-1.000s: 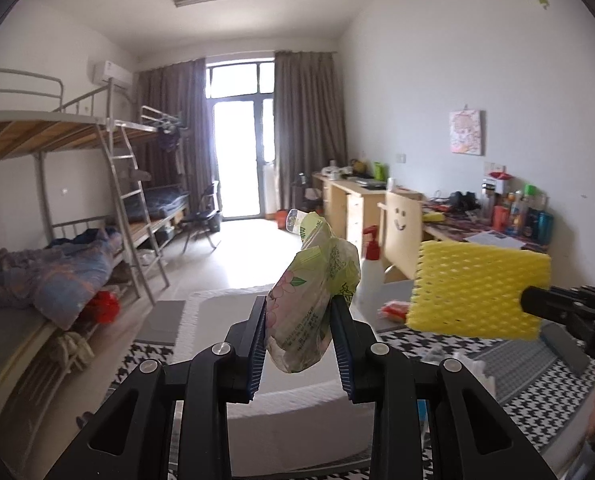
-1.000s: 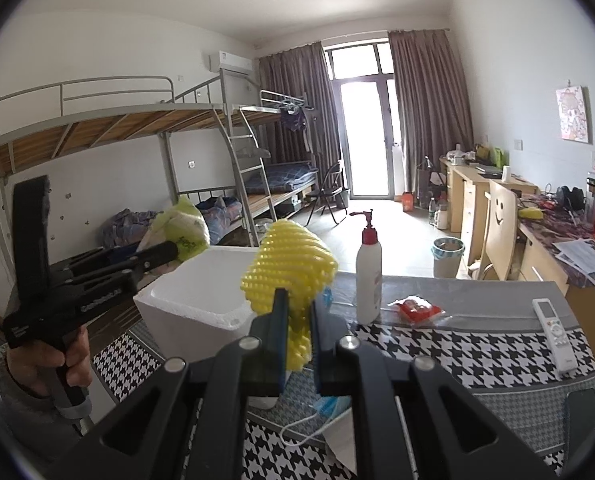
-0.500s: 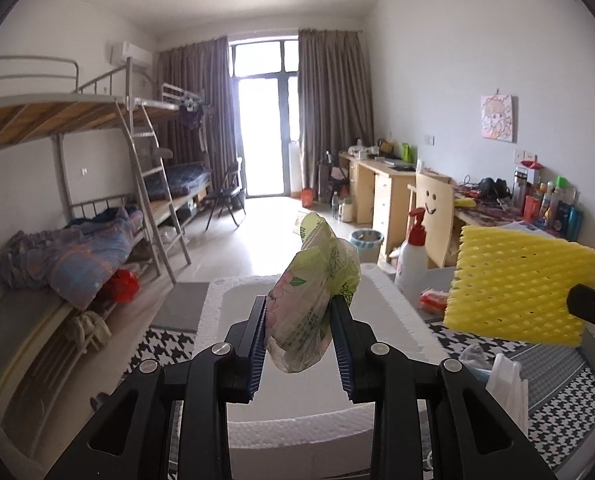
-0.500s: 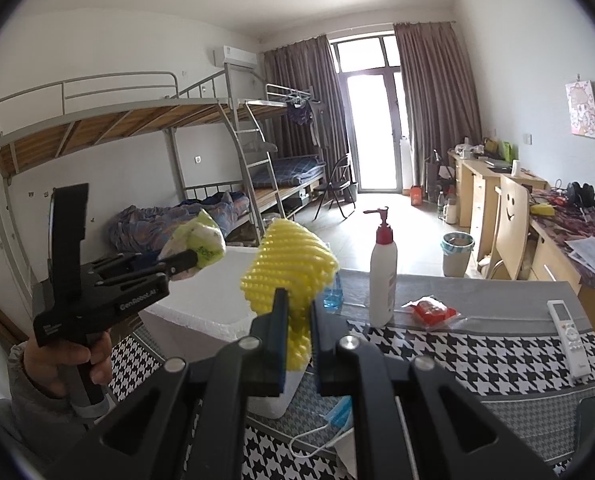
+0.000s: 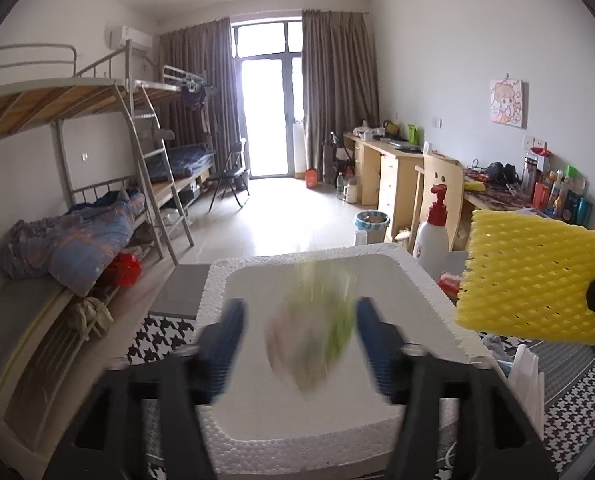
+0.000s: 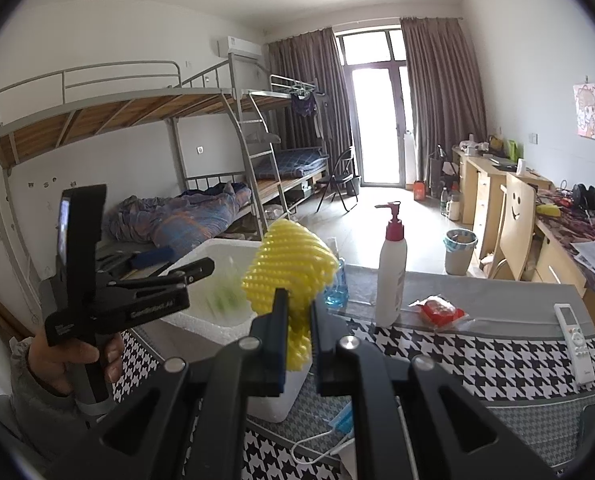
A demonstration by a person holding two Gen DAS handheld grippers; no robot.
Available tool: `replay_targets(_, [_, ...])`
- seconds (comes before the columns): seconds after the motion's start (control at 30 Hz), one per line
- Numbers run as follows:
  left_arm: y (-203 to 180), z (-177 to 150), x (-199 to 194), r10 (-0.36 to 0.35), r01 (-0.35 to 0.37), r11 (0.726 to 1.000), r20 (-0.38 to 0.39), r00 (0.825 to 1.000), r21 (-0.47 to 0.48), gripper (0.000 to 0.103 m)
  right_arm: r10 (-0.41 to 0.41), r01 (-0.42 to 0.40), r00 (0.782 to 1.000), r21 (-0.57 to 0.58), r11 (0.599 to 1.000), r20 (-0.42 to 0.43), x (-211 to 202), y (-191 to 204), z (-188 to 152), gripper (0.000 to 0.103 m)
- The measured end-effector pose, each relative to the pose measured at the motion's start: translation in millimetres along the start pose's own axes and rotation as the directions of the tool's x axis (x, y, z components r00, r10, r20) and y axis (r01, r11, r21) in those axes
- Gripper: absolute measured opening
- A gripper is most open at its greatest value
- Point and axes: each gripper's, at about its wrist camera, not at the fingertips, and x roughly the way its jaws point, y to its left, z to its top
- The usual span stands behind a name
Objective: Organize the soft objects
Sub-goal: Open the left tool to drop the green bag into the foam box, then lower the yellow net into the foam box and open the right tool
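Observation:
The jaws of my left gripper (image 5: 297,320) are opening above a white foam box (image 5: 217,280). A green and pink plastic bag (image 5: 313,336) hangs blurred between the pads, touching neither. In the right wrist view the left gripper (image 6: 181,262) stands at the left over the foam box (image 6: 201,252), a person's hand on its handle, and the bag (image 6: 221,296) is a green smear inside. My right gripper (image 6: 297,320) is shut on a yellow foam net (image 6: 287,264), which also shows in the left wrist view as a yellow foam net (image 5: 533,280) at the box's right.
On the houndstooth tablecloth (image 6: 477,356) stand a white pump bottle (image 6: 391,276), a red packet (image 6: 437,308) and a remote (image 6: 575,332). A blue face mask (image 6: 343,420) lies near the box. A bunk bed (image 5: 77,232) lines the left wall.
The left jaws have sprung apart and let go of the bag, which now drops blurred over the foam box. The left gripper came lower over the box. The right gripper still holds the net.

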Motion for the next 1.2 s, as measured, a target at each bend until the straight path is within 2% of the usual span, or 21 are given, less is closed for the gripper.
replay_targets(0.17, [8, 1, -12, 0.023, -0.022, 1.000, 0.046, 0.999, -0.019, 0.096, 0.001, -0.001, 1.000, -0.009, 1.000, -0.006, 5, 6, 3, 0.013])
replay_targets(0.27, [15, 2, -22, 0.041, -0.038, 0.999, 0.085, 0.996, -0.035, 0.102, 0.007, -0.007, 1.000, -0.021, 1.000, -0.008, 9, 11, 6, 0.013])
replay_targets(0.67, [41, -5, -45, 0.074, -0.070, 0.997, 0.136, 0.988, -0.040, 0.102, 0.036, -0.038, 0.999, -0.060, 0.997, -0.032, 29, 34, 16, 0.013])
replay_targets(1.2, [66, -19, -57, 0.104, -0.094, 0.992, 0.132, 0.986, -0.081, 0.102, 0.083, -0.090, 0.993, -0.087, 0.992, -0.082, 56, 54, 20, 0.013])
